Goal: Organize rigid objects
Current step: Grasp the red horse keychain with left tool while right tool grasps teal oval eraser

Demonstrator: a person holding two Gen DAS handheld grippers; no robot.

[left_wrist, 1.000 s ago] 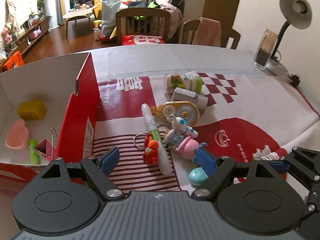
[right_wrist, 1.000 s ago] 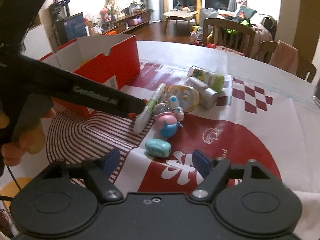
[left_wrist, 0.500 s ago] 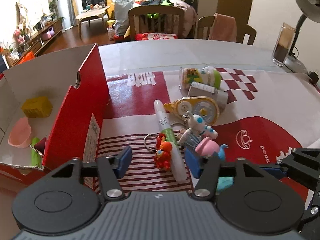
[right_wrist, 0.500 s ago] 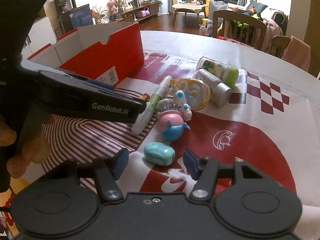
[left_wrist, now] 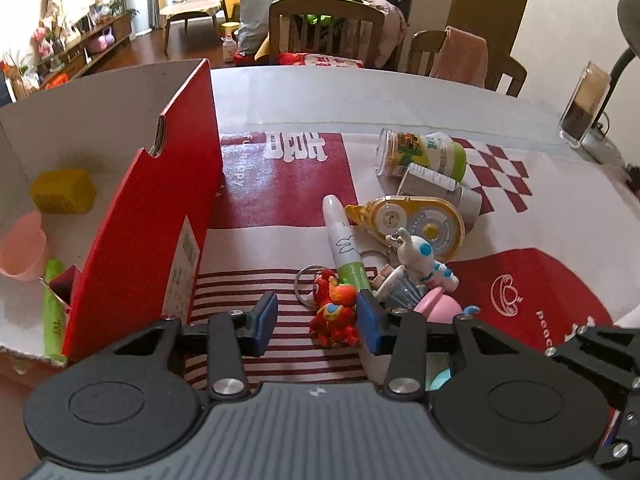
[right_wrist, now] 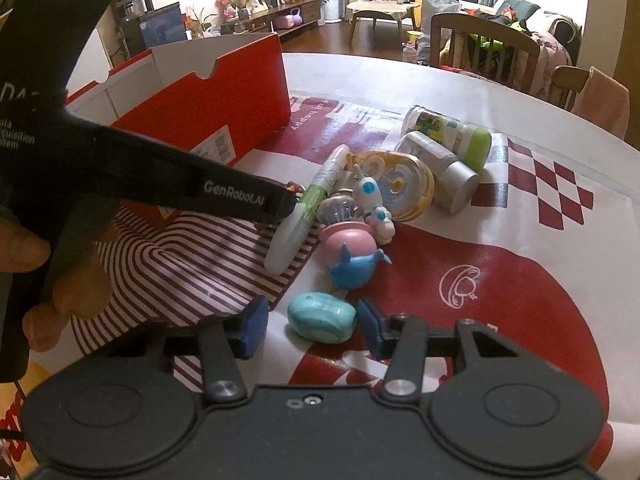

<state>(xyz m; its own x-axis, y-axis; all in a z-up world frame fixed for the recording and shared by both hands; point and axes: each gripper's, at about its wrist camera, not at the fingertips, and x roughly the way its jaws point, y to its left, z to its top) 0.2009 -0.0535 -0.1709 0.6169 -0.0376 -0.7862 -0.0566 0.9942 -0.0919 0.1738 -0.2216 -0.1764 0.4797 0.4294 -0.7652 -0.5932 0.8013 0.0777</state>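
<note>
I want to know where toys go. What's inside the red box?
Inside the red box are a yellow block, a pink cup, a green stick and a small dark red thing. Its near wall hides the rest.

Toys point(left_wrist: 404, 256) right of box point(left_wrist: 152, 216) (on table point(left_wrist: 320, 96)).

Red box wall point(left_wrist: 160, 216) beside crowded toy pile point(left_wrist: 384, 264)

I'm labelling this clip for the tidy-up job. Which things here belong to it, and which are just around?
Job:
red cardboard box
red cartoon keychain
teal oval eraser
white-and-green marker
yellow correction-tape dispenser

Just around:
wooden chair
grey desk lamp
</note>
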